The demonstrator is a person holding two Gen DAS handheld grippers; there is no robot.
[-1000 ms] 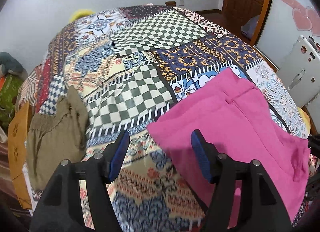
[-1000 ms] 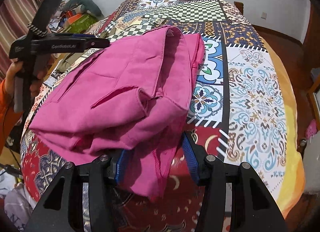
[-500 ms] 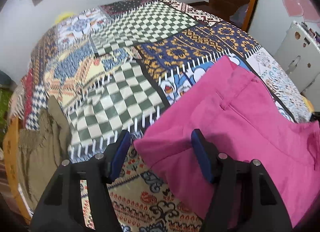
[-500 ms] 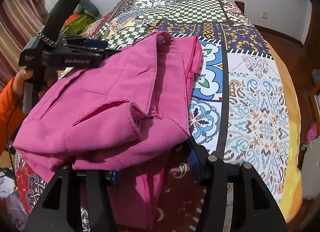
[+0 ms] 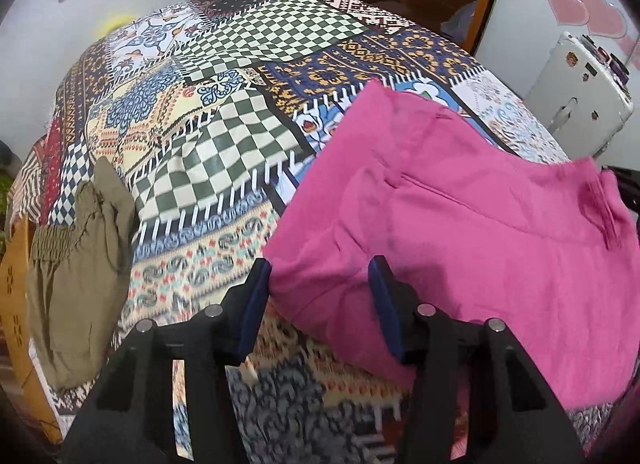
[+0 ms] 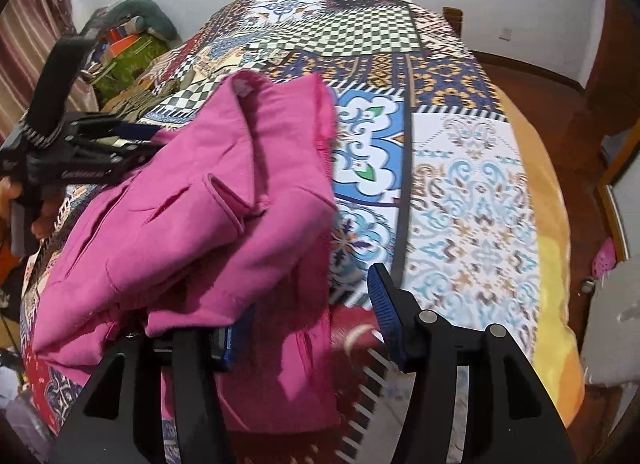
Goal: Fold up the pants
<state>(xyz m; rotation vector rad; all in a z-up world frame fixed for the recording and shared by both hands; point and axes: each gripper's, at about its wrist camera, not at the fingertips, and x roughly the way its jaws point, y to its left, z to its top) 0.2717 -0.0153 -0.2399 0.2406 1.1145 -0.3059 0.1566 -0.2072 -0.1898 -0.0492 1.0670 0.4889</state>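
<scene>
Patchwork bedspread (image 5: 224,152) covers the bed where pink pants (image 5: 460,224) lie bunched. Left gripper (image 5: 320,296), its jaws just narrowing, straddles the pants' corner without clamping it. Right gripper (image 6: 312,320) stands parted around a hanging fold. Olive garment (image 5: 76,264) lies apart.

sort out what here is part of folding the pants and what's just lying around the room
Part of the job:
- pink pants, bunched on the patchwork bedspread
- left gripper, its fingers just closing around the pants' corner
- right gripper, pants fabric between its fingers

Just lying about:
- olive garment at the bed's edge
- white appliance
- clutter pile by the wall
</scene>
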